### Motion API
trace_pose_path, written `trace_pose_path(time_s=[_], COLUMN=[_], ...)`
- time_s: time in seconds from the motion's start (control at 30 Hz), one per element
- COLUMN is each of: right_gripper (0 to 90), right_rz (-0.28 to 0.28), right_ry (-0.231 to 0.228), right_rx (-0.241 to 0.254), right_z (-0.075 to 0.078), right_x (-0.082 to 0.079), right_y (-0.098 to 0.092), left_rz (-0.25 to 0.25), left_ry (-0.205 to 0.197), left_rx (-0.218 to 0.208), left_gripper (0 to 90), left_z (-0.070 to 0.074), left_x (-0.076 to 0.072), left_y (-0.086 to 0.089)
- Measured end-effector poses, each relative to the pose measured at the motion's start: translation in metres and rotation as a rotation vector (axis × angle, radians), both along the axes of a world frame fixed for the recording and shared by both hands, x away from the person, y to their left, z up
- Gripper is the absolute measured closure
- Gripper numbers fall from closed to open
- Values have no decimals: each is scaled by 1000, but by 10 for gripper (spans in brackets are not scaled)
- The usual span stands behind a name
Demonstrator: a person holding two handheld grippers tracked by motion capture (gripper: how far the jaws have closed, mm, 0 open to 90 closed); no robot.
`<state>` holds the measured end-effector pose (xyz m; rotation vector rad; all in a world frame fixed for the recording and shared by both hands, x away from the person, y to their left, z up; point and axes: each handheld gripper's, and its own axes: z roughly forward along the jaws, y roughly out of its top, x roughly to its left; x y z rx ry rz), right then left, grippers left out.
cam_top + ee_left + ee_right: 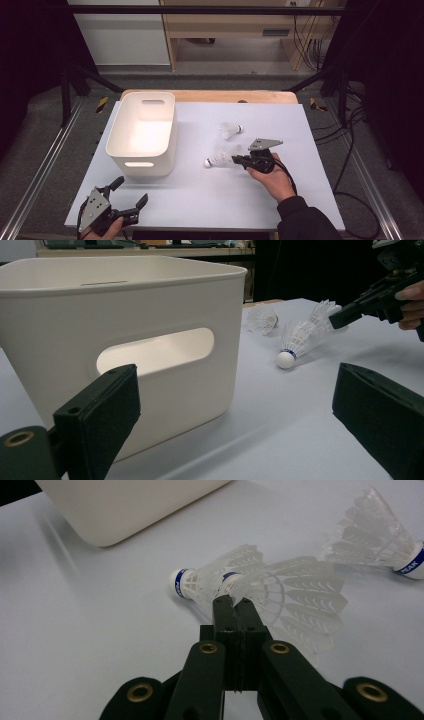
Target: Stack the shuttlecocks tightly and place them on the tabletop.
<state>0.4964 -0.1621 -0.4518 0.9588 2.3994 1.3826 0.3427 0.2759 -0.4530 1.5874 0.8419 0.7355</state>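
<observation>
A: Start with the big things. What's laid out?

B: A table (200, 200) with a pale sheet over it, and on its left half a white bin (142, 134), open at the top, with cut-out handles in its short walls. It sits clear of everything else, probably so things can be dropped in from above.

A: And the smaller things?

B: Shuttlecocks. From the high view I count two: a nearer shuttlecock (218, 159) lying on its side right of the bin, cork towards the bin, and a far shuttlecock (231, 131) a little beyond it, cork pointing right. In the right gripper view the nearer one looks as if it might be two nested together, since I see two blue bands, but the feathers overlap too much to be sure.

A: What is the right hand-held gripper (236, 160) doing?

B: Its jaws are pressed together on the feathered skirt of the nearer shuttlecock (240, 582). Pinching the skirt edge makes sense, because the cork end is round and would slip. The shuttlecock rests on the table, not yet lifted.

A: And the left hand-held gripper (131, 192)?

B: It waits at the near left corner, jaws spread wide with nothing between them, facing the bin's near wall (165, 375).
</observation>
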Motion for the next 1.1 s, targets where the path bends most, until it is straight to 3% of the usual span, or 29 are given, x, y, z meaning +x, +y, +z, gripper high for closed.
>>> trace_pose_path(time_s=[0.5,0.73,1.1], right_gripper=[900,900,900], right_rz=[11,8,51], right_ry=[42,44,46], right_rx=[22,34,64], right_z=[-16,-17,-18], right_x=[-9,-6,-8], right_y=[1,2,7], left_rz=[-7,-10,-15], left_ry=[8,9,10], left_rx=[8,10,12], left_gripper=[53,53,53], left_z=[-1,-1,-1], left_x=[0,1,0], left_y=[-2,-2,-3])
